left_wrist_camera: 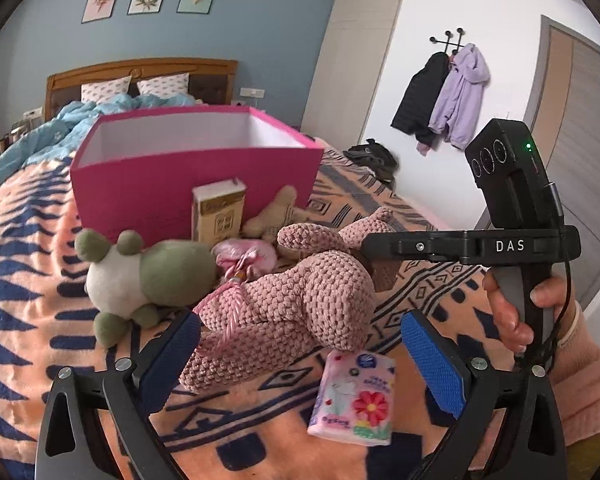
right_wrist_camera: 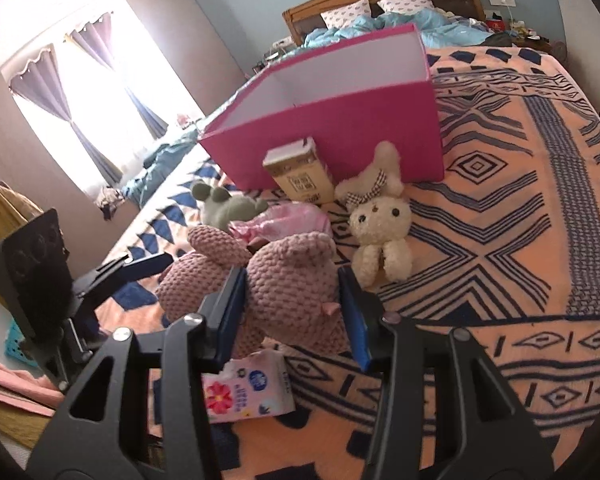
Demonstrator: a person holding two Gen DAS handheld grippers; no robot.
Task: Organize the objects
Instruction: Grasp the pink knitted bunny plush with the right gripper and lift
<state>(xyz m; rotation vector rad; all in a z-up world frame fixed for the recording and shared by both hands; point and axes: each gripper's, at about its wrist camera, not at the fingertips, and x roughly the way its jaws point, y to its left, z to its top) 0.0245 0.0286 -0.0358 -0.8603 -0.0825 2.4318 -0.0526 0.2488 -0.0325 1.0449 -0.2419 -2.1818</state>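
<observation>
A pink knitted bunny (left_wrist_camera: pixel 300 296) lies on the patterned bedspread (right_wrist_camera: pixel 480 240) in front of an open magenta box (left_wrist_camera: pixel 196 176). My right gripper (right_wrist_camera: pixel 292 280) is shut on the bunny's head, a blue pad pressing each side. In the left wrist view one of its fingers (left_wrist_camera: pixel 384 245) reaches the head from the right. My left gripper (left_wrist_camera: pixel 300 324) is open, its pads wide on either side of the bunny's body and legs and not pressing. A flowered tissue pack (left_wrist_camera: pixel 354 396) lies just under the bunny's feet.
A green frog plush (left_wrist_camera: pixel 140 276), a pink drawstring pouch (left_wrist_camera: pixel 244 258), a yellow carton (left_wrist_camera: pixel 218 212) and a cream bunny (right_wrist_camera: pixel 380 220) crowd the box's near wall. A blue duvet (left_wrist_camera: pixel 60 128) and the headboard lie beyond. A hand (left_wrist_camera: pixel 508 312) holds the right gripper's handle.
</observation>
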